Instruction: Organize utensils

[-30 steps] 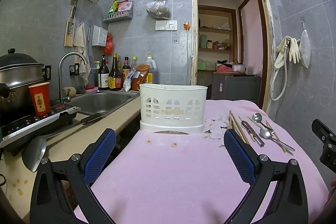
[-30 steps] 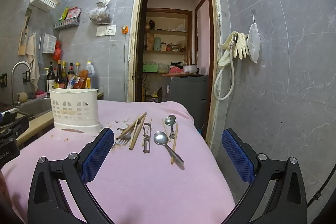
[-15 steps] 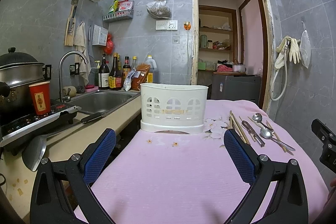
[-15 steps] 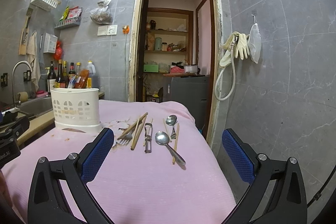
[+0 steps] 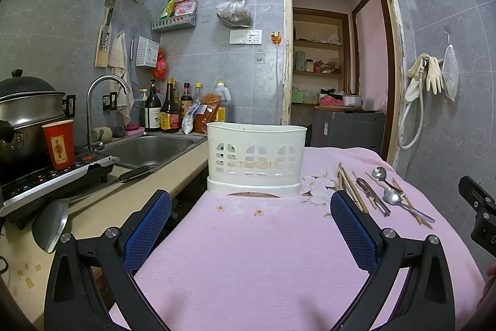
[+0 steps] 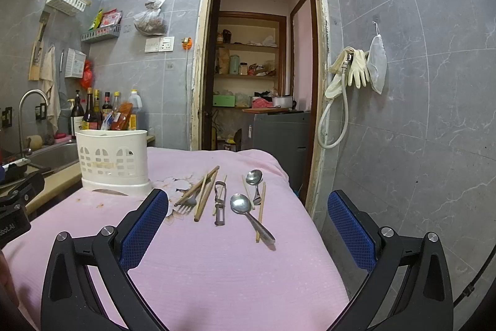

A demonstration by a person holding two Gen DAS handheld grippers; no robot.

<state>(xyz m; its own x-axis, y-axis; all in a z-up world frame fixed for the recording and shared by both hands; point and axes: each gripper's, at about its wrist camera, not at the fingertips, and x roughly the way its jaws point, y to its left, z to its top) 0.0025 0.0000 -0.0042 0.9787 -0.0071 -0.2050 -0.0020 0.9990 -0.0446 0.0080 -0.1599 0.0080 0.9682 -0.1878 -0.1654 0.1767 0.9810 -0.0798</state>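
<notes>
A white plastic utensil holder [image 5: 255, 158] [image 6: 112, 163] stands upright on the pink cloth [image 5: 248, 253]. To its right lie loose utensils: wooden chopsticks [image 6: 204, 194], a fork [image 6: 185, 203], a metal peeler [image 6: 220, 202], a large spoon [image 6: 248, 214] and a small spoon [image 6: 254, 180]. The same group shows at the right of the left wrist view, with the spoons [image 5: 392, 194] nearest the edge. My left gripper [image 5: 250, 222] is open, short of the holder, nothing between its pads. My right gripper [image 6: 248, 225] is open just short of the utensils, holding nothing.
Left of the table runs a counter with a sink [image 5: 148, 148], a faucet [image 5: 102, 101], sauce bottles [image 5: 169, 110], an induction cooker [image 5: 52, 176] bearing a red cup [image 5: 60, 143], a pot [image 5: 24, 114] and a ladle [image 5: 52, 225]. The cloth's right edge [image 6: 313, 225] drops off near a tiled wall and doorway.
Both views have crept slightly forward toward the holder and the utensils. Both grippers stay open and empty; nothing on the cloth has moved.
</notes>
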